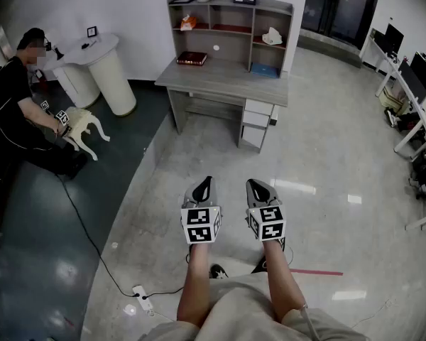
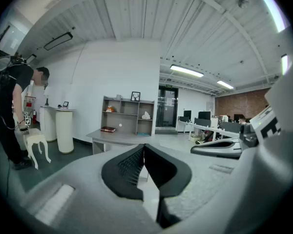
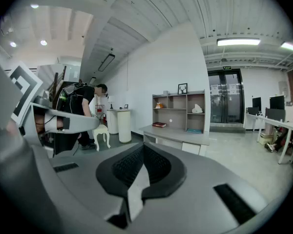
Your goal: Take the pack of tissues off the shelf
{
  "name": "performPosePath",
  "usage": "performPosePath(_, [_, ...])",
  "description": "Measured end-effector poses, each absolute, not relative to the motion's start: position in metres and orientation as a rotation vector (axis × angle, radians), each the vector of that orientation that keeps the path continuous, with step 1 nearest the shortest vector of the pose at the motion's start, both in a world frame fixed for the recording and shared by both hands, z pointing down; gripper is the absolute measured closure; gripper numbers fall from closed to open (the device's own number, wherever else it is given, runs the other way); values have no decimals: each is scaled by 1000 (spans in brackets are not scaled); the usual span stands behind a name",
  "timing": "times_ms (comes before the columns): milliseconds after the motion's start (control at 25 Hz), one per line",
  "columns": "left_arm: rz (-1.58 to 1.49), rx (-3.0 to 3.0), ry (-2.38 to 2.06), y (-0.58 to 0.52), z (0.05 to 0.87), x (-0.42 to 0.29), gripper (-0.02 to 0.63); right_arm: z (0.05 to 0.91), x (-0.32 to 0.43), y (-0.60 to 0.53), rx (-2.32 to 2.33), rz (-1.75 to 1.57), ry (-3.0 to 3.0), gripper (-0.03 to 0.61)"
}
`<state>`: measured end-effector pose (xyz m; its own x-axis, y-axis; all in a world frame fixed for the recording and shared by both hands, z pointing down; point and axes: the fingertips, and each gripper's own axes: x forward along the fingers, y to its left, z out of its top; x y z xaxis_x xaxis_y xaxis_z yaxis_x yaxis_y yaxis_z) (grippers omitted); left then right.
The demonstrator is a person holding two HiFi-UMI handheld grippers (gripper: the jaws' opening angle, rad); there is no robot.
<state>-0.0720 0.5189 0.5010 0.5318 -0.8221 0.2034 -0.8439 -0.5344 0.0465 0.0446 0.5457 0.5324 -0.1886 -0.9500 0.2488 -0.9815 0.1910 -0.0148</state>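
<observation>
Only the head view shows the power strip (image 1: 143,298) on the floor, well short of the desk (image 1: 227,77). The gripper views add ceiling lights (image 2: 186,71).

We hold the left gripper (image 1: 206,180) and right gripper (image 1: 250,182) clenched and empty, both well apart from the desk.

The pack of tissues (image 1: 272,37) sits in the right-hand shelf bay above the desk top.

Any print is too small to read.
</observation>
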Motion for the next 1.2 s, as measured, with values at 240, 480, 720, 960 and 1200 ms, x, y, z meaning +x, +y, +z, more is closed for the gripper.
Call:
performPosePath(240, [203,2628,-1409,515,497,-82,604,529,32,538,1849,220,-2270,563])
performPosePath(480, [210,2643,-1416,498,496,-84,603,524,31,512,1870,198,-2291,563])
performPosePath(720, [236,2621,-1474,450,489,-93,604,519,42,465,1903,291,-2350,563])
performPosePath(960, [240,2624,-1504,397,480,-94,604,516,62,413,1961,332,-2389,561])
performPosePath(1200, [284,2620,-1501,344,482,-81,604,509,83,348,1952,399,-2409,561])
